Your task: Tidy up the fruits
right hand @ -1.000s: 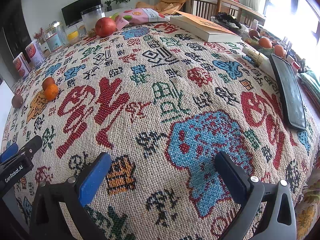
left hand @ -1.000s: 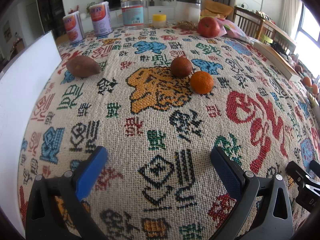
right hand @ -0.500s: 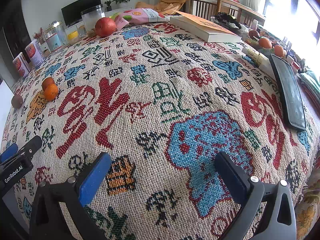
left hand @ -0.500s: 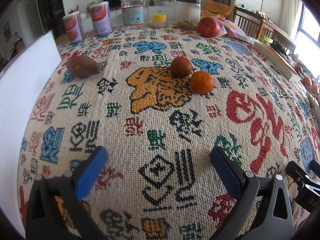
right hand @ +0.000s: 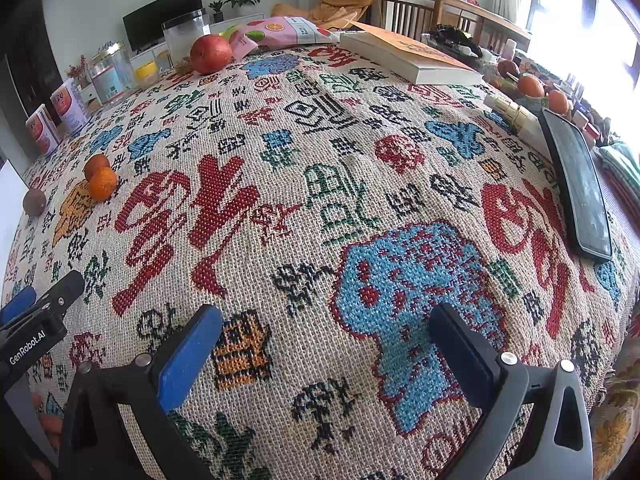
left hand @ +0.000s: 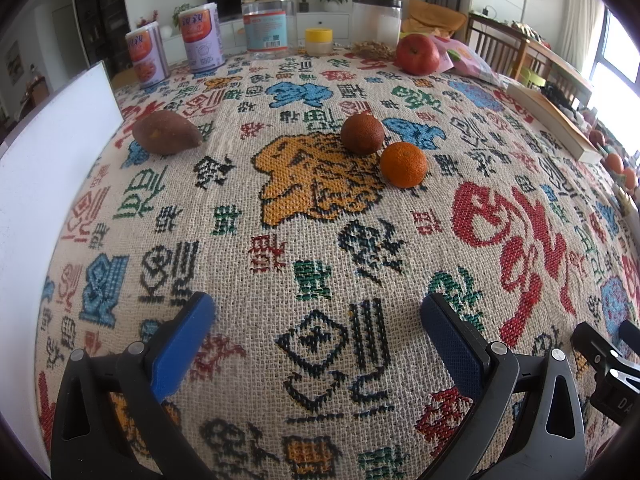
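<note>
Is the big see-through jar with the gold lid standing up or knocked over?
Standing up. The jar sits upright, gold lid on top.

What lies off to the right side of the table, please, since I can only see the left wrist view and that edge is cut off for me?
Observer: A dark phone lies flat near the right edge of the tablecloth.
Operator: Thank you. Is the book there open or closed?
Observer: The book is closed, its orange cover facing up, lying at the far right.
Operator: And is the right gripper holding anything?
Observer: No, the right gripper is open and empty, low over a blue patch of cloth, as is the left gripper.
</note>
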A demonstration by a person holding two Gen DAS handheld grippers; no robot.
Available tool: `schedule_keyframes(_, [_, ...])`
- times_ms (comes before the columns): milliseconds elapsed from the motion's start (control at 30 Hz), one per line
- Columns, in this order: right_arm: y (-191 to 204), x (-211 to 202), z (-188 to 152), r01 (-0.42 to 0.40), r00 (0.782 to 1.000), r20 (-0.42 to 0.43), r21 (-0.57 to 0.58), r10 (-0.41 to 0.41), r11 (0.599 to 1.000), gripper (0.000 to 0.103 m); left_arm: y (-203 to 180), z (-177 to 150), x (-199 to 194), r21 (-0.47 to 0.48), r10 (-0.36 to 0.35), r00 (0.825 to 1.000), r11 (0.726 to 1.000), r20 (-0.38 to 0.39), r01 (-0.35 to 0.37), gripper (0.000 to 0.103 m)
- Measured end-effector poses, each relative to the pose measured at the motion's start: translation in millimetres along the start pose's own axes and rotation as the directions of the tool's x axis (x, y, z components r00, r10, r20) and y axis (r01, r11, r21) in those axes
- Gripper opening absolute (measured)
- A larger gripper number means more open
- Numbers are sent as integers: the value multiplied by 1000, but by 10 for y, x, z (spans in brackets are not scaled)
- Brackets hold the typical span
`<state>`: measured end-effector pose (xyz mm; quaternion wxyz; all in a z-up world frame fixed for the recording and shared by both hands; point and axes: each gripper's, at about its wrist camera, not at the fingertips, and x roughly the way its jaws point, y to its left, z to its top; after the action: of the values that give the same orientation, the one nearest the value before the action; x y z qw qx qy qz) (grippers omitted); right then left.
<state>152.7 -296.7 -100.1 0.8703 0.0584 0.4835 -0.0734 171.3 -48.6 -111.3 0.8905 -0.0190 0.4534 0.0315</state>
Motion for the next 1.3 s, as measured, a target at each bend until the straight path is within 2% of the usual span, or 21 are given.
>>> schedule_keyframes(133, [-1, 0, 1, -1, 1000, 0, 0, 1, 1000, 103, -5, 14, -2, 26, -16, 999, 1000, -40, 17, 103])
schedule_keyframes(300, [1, -2, -1, 0, 1000, 0, 0, 0, 1000, 103, 67, -143, -124, 157, -106, 992, 981, -63, 114, 103])
schedule_keyframes(367, [0, -2, 0, 0, 1000, 0, 0, 0, 1000, 103, 167, -145, -184, 156, -100, 993, 982, -65, 109, 102])
schedule_keyframes(433, [0, -2, 0, -1, 1000, 0, 0, 1, 1000, 103, 345, -52, -271, 102, -81, 997, 991, -16, 82, 102])
schedule_keyframes(533, [0, -3, 0, -1, 1000, 0, 0, 1, 1000, 103, 772, 337, -356, -102, -86, 994, 991, 63, 92, 102])
schedule_keyframes(633, [-1, -2, 1, -1, 1000, -1, 0, 1, 1000, 103, 1228, 764, -250, -336, -108, 989, 932, 97, 135, 102])
schedule_keyframes(700, [-2, -3, -1, -1, 1000, -1, -1, 1, 1000, 103, 1465, 964, -26, -447, -104, 991, 885, 81, 130, 101])
schedule_keyframes(767, [0, -2, 0, -2, 1000, -1, 0, 2, 1000, 103, 1623, 1086, 267, -506, -109, 994, 856, 25, 107, 100])
schedule_keyframes(833, [0, -2, 2, -3, 1000, -1, 0, 3, 1000, 103, 1709, 1120, 549, -532, -114, 992, 844, -47, 72, 90])
schedule_keyframes(867, [0, -2, 1, -2, 1000, 0, 0, 2, 1000, 103, 1726, 1128, 653, -538, -125, 990, 841, -72, 67, 76])
schedule_keyframes(933, [-1, -1, -1, -1, 1000, 0, 0, 1, 1000, 103, 1671, 1194, 677, -485, -100, 994, 872, -44, 66, 76])
schedule_keyframes(967, [1, -1, 1, -1, 1000, 0, -1, 1, 1000, 103, 1621, 1238, 706, -446, -95, 994, 893, -53, 62, 72])
schedule_keyframes(1000, [2, -1, 1, 0, 1000, 0, -2, 0, 1000, 103, 1579, 1275, 749, -412, -93, 993, 910, -70, 57, 56])
schedule_keyframes(1067, [5, 0, 6, 0, 1000, 1, -4, 0, 1000, 103, 1501, 1306, 782, -347, -96, 993, 936, -70, 66, 50])
schedule_keyframes(1133, [5, 1, 9, -1, 1000, 1, -3, 1, 1000, 103, 1426, 1309, 755, -282, -81, 995, 957, -58, 62, 49])
schedule_keyframes(1300, [5, 1, 8, 0, 1000, 1, -4, 0, 1000, 103, 1171, 1156, 586, -176, -152, 987, 974, -58, 140, 49])
